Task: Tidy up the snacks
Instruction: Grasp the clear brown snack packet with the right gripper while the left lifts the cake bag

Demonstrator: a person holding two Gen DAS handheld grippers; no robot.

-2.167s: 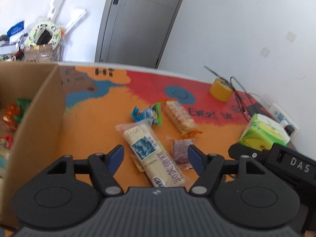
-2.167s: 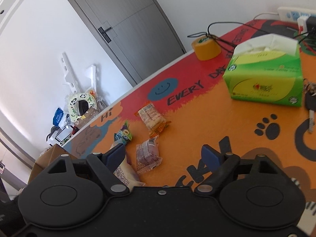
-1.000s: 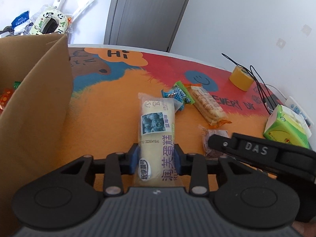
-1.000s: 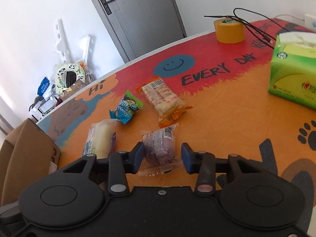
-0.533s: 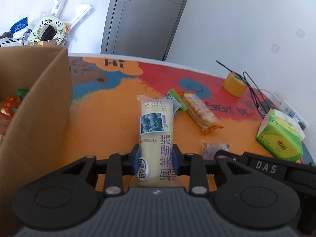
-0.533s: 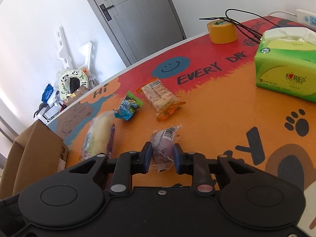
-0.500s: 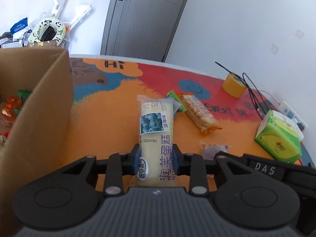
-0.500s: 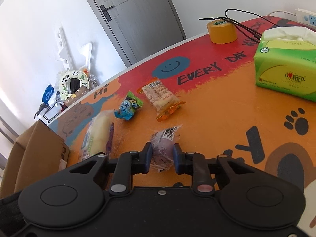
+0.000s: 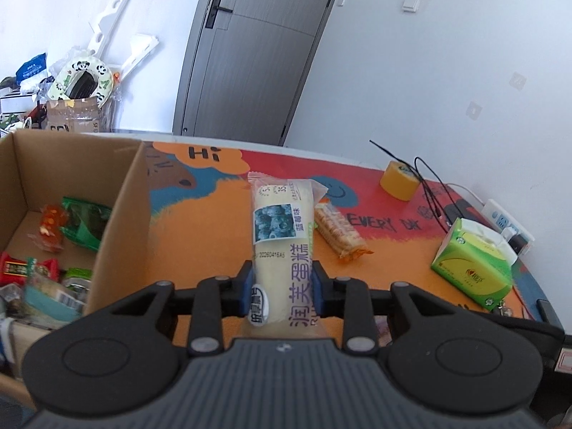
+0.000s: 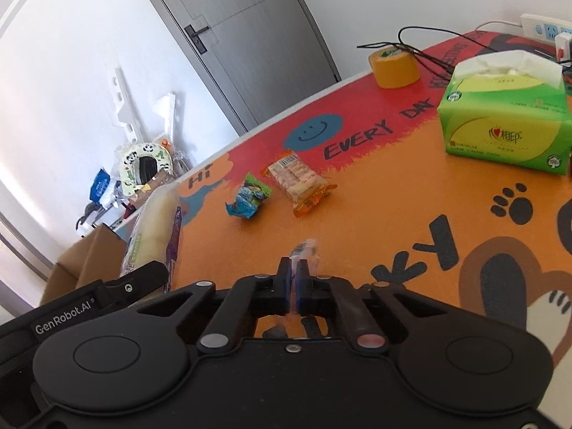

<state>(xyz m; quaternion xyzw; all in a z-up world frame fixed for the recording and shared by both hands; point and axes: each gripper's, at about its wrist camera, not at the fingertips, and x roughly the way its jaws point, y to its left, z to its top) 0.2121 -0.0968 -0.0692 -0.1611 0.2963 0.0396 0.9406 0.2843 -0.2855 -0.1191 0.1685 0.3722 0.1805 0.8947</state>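
**Both grippers loaded: cake bar at L, small wrapper at R**

L gripper [image 9: 282, 287]: fingers pinching the long blueberry cake bar [image 9: 280, 236] near its lower end, blue pads [image 9: 246, 287] pressed on both sides of the pkg. Bar runs from between the pads out toward 12 o'clock, lifted off the table [image 9: 200, 236], label side up. In the R wrist view the same bar [image 10: 153, 232] shows at 9 o'clock, tilted, sticking up out of the L gripper's black body.

R gripper [image 10: 294, 279]: fingers pressed nearly together, only a thin edge of a small clear snack wrapper [image 10: 304, 250] nipped between the tips. Wrapper pokes out past the tips toward 12 o'clock; blurred, so contents can't be read.

Cardboard box [image 9: 121, 214]: at 9 o'clock in the L wrist view, open top, several snack pkts already inside, incl. a green packet [image 9: 84, 221] and red/orange ones. Box wall is just beside the held bar, not touching.

Still on the table: cracker pack [image 10: 298, 182] w/ orange ends at approx 12 o'clock from the R tips, blue-green candy packet [image 10: 248, 196] just beside it at its 9 o'clock. Both well apart from either gripper.

Other stuff: green tissue box [image 10: 500, 132] at 2 o'clock in the R view, yellow tape roll [image 10: 393, 66] beyond it near the table's far edge, black cable across the roll.
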